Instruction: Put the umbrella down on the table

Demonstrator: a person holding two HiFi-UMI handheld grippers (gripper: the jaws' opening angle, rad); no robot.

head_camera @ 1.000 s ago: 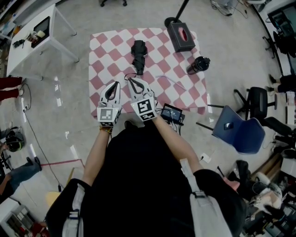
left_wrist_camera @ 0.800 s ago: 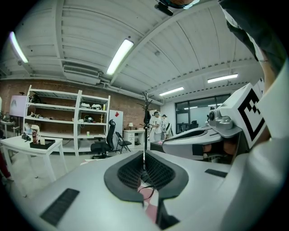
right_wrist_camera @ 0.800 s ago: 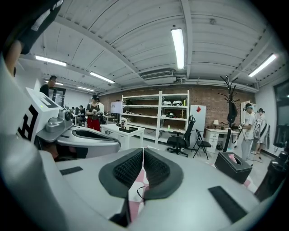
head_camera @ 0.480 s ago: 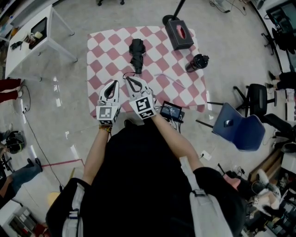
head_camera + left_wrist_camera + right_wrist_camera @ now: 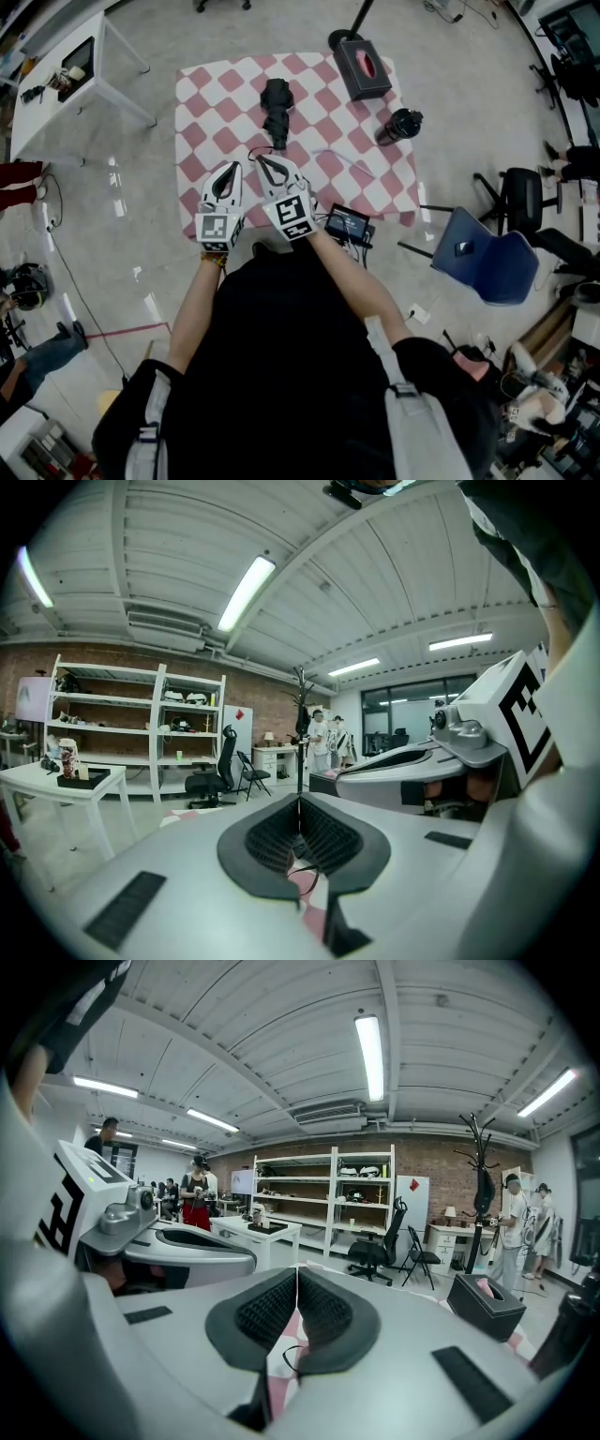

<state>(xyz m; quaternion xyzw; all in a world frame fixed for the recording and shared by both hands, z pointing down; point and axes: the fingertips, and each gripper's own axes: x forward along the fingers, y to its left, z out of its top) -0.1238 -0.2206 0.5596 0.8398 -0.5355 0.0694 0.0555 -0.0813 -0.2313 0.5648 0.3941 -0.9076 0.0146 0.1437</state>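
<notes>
A folded black umbrella (image 5: 277,112) lies on the pink-and-white checked table (image 5: 206,108), toward its far side. Both grippers hover side by side over the table's near edge, short of the umbrella. My left gripper (image 5: 231,168) is shut, its pads (image 5: 323,836) meeting with nothing between them. My right gripper (image 5: 260,158) is shut and empty too, its tips nearest the umbrella's near end. In the right gripper view the pads (image 5: 323,1312) touch along one line. Neither gripper view shows the umbrella.
A black tissue box (image 5: 364,71) and a dark cup (image 5: 403,125) stand on the table's right side. A small screen device (image 5: 348,225) sits at the near right edge. A blue chair (image 5: 487,262) is to the right, a white side table (image 5: 66,75) to the left.
</notes>
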